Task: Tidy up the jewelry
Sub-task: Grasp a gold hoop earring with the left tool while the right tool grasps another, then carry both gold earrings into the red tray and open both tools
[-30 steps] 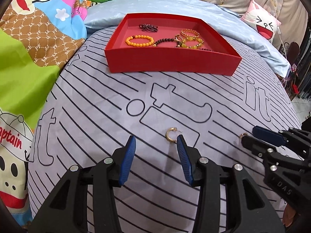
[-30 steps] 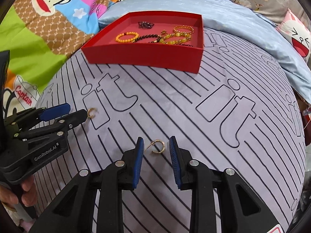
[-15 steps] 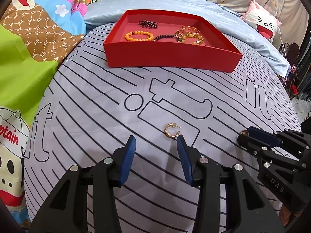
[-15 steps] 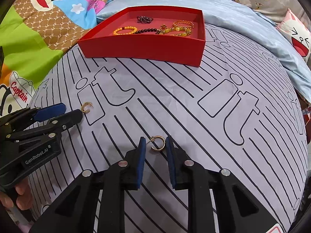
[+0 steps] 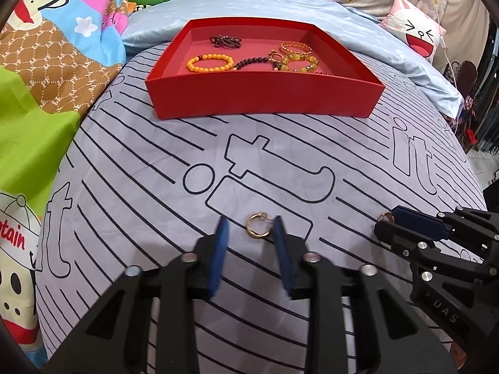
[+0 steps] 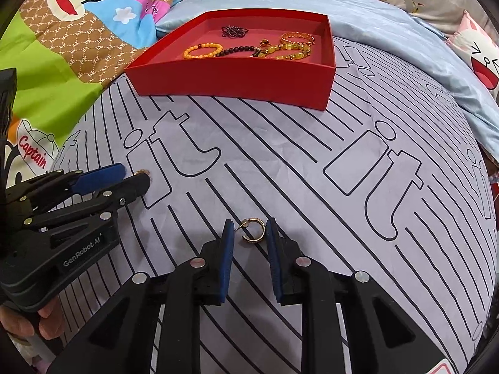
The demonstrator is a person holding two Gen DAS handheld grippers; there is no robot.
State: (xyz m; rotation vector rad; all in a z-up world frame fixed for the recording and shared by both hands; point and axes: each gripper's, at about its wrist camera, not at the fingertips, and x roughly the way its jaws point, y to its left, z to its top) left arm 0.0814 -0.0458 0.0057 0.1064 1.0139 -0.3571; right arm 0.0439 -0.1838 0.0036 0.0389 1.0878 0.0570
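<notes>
On a bed spread with a striped grey sheet (image 5: 131,205), two hand-held tools straddle two small gold hoop earrings, one apiece, in what looks like a matched pickup. Nearest the left camera, the left tool (image 5: 251,243) stands released, its blue pads set either side of one earring (image 5: 257,227) that lies flat on the sheet; the right pad sits just beside the hoop, the left one apart from it. In the right wrist view the right tool (image 6: 249,233) is likewise unclenched, bracketing the other earring (image 6: 254,230), whose post points toward the left pad. Neither hoop is gripped yet; the narrow gaps suggest both tools are lined up to pinch, and such thin, light rings could easily skid or tip on soft cloth. Farther back, well apart from the tools, a red tray (image 5: 265,99) rests on the sheet, already holding an orange bead bracelet (image 5: 209,63), dark beads and gold bangles, the likely home for the earrings. Beyond it lie a pale blue quilt (image 5: 249,3) and cartoon pillows.
</notes>
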